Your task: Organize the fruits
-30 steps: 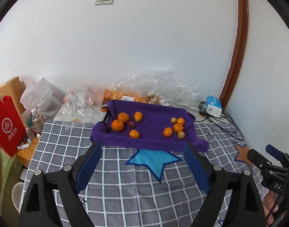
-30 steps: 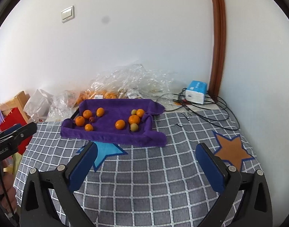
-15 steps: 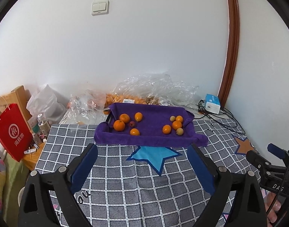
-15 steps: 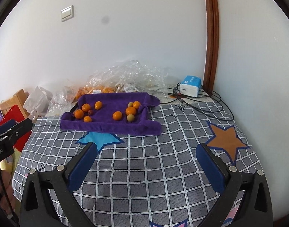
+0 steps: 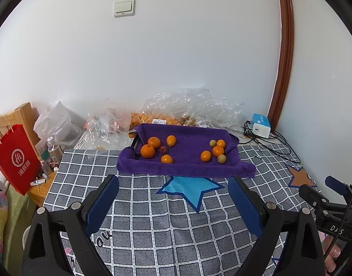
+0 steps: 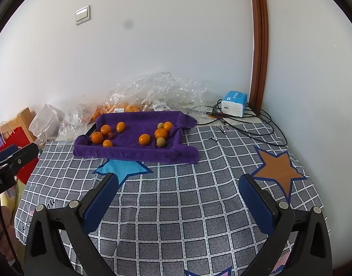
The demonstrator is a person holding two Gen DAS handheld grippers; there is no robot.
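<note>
Over on the far left of the purple towel-lined tray [image 5: 185, 168], a red paper shopping bag [image 5: 16, 158] hangs off the edge of the surface, a clear plastic bottle [image 5: 54, 149] just beside it. Behind the tray's left corner sits a heap of crinkled clear plastic bags [image 5: 176, 108] with more orange fruit inside.

Now the tray itself, lying on the grey checked cloth [image 5: 152, 218]. In its left half, a cluster: two larger round oranges [image 5: 147, 151] touching each other, a small dark red fruit [image 5: 163, 149] just right of them, an oval orange kumquat [image 5: 171, 140] behind it and another small orange one [image 5: 166, 159] at the front. In the right half, three small orange fruits [image 5: 218, 151] and two pale greenish-tan round fruits [image 5: 221, 159] bunch together near the tray's right wall.

Right of the tray, a blue and white box [image 5: 261, 126] sits among black cables [image 5: 274, 147] by the wall.

The left gripper [image 5: 173, 193] hovers in front of the tray, blue pads spread wide, nothing between them. The right gripper [image 6: 179, 192] hangs in front of the tray too, claws splayed apart over bare cloth, gripping nothing.
</note>
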